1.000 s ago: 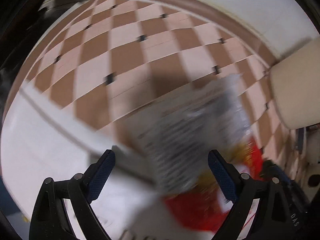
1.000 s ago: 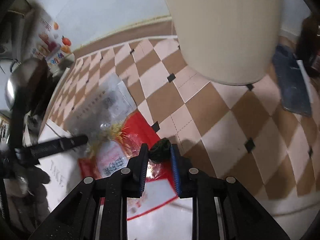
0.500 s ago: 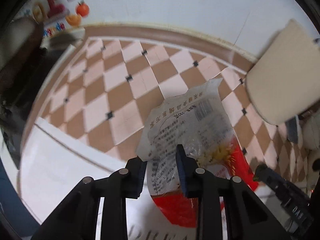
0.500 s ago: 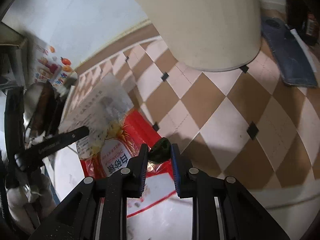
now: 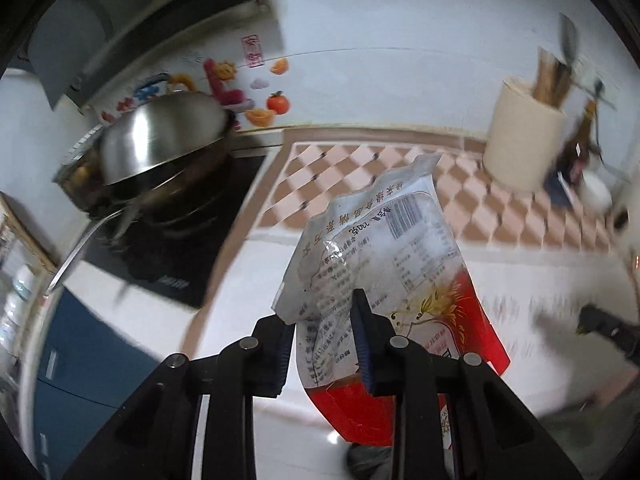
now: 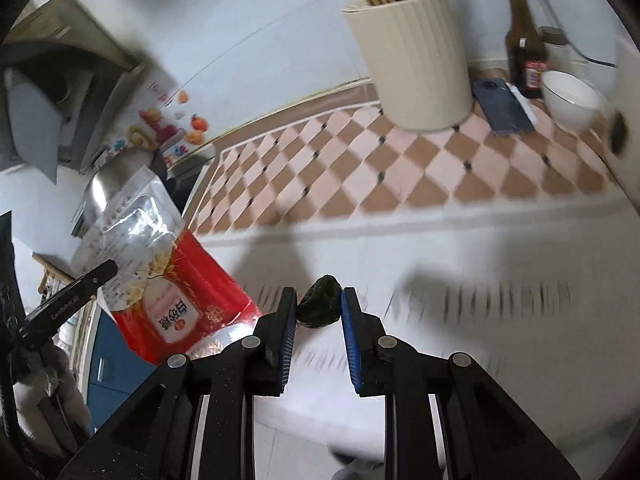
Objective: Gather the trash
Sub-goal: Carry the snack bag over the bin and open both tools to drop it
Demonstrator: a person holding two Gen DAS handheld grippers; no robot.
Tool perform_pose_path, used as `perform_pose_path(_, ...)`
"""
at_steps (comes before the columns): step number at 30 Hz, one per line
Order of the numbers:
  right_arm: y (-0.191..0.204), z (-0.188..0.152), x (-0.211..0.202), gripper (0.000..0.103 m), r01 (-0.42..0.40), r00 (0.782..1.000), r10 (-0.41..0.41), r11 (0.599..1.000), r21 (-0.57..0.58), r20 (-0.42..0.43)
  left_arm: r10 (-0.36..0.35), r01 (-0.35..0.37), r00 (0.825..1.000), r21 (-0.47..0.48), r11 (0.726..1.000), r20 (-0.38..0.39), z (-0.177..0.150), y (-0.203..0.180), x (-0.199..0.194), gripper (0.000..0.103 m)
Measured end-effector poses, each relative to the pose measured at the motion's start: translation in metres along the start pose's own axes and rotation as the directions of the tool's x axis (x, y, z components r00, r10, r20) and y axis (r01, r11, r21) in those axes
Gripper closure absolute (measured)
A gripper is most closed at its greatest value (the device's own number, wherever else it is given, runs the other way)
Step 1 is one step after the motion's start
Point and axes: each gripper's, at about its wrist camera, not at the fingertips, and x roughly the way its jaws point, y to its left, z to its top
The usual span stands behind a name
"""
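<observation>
Left tool [image 5: 325,330] pinches the red-and-clear plastic food bag [image 5: 384,280] upright, long axis pointing away; right tool [image 6: 319,312] pinches a dark green scrap [image 6: 320,307], both above the surface.

The left gripper [image 5: 324,336] pinches a red-and-clear food bag [image 5: 384,264] above the white counter edge [image 5: 248,280]; far left, a lidded steel wok [image 5: 160,148]; far right, a cream utensil holder [image 5: 524,136]

The crinkled red-and-clear plastic food bag [image 5: 384,264] is glossy, its clear part catching glare. The domed steel pot lid [image 5: 160,136] shines like a mirror, while the ribbed cream utensil holder [image 6: 416,60] looks matt. The pink-and-brown checked counter covering [image 6: 400,168] appears smooth, and the dark brown glass bottle [image 6: 522,40] glossy.
</observation>
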Motion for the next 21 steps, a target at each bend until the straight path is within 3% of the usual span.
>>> perform_pose_path(3, 0.028, -0.063, -0.025, 0.080, 0.040, 0.999, -0.040, 0.999, 0.019, 0.011, 0.011, -0.011, 1.000, 0.055, 0.998, 0.000, -0.050, 0.022, -0.023, 0.079)
perform_pose_path(6, 0.049, -0.125, -0.033, 0.080, 0.072, 0.997, -0.071, 0.996, 0.050, -0.015, -0.005, 0.009, 0.999, 0.075, 0.997, -0.051, -0.097, 0.043, -0.036, 0.079)
perform_pose_path(10, 0.060, -0.209, -0.031, 0.080, 0.103, 0.988, -0.093, 0.992, 0.079, -0.125, -0.001, 0.018, 0.991, 0.123, 0.992, -0.137, -0.154, 0.056, -0.037, 0.079)
perform_pose_path(13, 0.055, -0.259, -0.017, 0.080, 0.143, 0.970, -0.121, 0.986, 0.090, -0.210, 0.026, 0.008, 0.978, 0.164, 0.986, -0.207, -0.195, 0.055, -0.015, 0.079)
perform_pose_path(17, 0.026, -0.318, 0.021, 0.080, 0.191, 0.938, -0.139, 0.972, 0.137, -0.319, 0.073, -0.003, 0.936, 0.198, 0.980, -0.345, -0.255, 0.037, 0.051, 0.079)
perform_pose_path(21, -0.018, -0.361, 0.083, 0.080, 0.246, 0.909, -0.164, 0.953, 0.175, -0.384, 0.080, 0.010, 0.878, 0.186, 0.983, -0.471, -0.313, 0.003, 0.154, 0.079)
